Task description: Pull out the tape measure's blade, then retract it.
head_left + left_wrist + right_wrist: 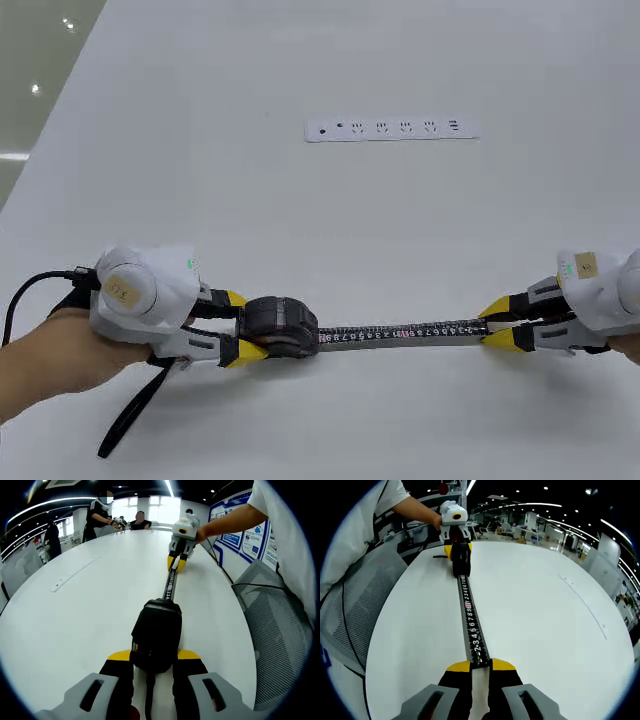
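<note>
The black tape measure case (280, 327) lies on the white table with my left gripper (244, 326) shut around it; it also rises between my yellow-tipped fingers in the left gripper view as the case (156, 632). Its black blade (400, 333) with white numerals is drawn out to the right, flat above the table. My right gripper (499, 323) is shut on the blade's end. In the right gripper view the blade (471, 628) runs from my right gripper (480, 666) to the case (460, 555). In the left gripper view the blade (170, 582) reaches the right gripper (177, 562).
A white power strip (391, 129) lies flat on the table beyond the tape. A black strap and cable (135, 408) trail from the left gripper near the table's front edge. A grey mesh chair (272, 625) stands at the table's side. People sit at the far end.
</note>
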The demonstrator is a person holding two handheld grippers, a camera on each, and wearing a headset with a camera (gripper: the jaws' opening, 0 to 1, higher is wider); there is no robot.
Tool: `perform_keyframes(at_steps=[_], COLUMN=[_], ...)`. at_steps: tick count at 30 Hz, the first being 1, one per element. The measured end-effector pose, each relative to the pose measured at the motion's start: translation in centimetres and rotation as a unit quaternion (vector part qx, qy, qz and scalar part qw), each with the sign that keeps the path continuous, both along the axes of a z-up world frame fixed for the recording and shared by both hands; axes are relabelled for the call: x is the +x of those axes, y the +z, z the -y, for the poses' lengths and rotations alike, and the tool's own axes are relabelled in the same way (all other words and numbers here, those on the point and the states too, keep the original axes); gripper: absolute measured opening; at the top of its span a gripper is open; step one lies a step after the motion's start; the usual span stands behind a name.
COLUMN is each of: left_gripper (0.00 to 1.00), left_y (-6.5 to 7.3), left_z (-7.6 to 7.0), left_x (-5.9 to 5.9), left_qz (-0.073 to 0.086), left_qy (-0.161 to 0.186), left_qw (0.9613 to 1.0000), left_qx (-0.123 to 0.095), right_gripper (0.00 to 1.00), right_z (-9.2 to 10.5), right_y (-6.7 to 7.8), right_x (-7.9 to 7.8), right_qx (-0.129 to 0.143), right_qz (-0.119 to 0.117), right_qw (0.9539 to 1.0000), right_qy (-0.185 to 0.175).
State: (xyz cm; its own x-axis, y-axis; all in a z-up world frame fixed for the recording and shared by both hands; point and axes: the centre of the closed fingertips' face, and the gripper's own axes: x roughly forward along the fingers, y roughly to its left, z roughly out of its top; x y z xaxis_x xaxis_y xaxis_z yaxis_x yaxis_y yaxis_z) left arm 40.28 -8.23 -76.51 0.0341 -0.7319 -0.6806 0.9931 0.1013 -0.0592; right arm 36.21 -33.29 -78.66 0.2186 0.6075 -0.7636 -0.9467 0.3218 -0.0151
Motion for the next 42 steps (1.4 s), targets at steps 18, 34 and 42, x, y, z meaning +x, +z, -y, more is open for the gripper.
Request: perform_keyframes(at_steps=[18, 34, 42], left_gripper=[0.24, 0.25, 0.25], left_y=[-0.1, 0.2, 0.2], left_z=[-0.1, 0.1, 0.2], left_x=[0.1, -0.2, -0.3], left_qz=[0.0, 0.001, -0.004], left_qy=[-0.001, 0.001, 0.01], left_qw=[1.0, 1.0, 0.9999], left_qx=[0.004, 0.008, 0.009], right_gripper=[0.07, 0.08, 0.08], right_z=[2.7, 3.5, 3.6], right_y=[0.2, 0.2, 0.2], right_x=[-0.3, -0.5, -0.6], right_qx=[-0.022, -0.027, -0.045], right_qz=[0.0, -0.001, -0.002], right_qw=[0.9997, 0.9995, 0.999], right_qy=[-0.011, -0.016, 0.0])
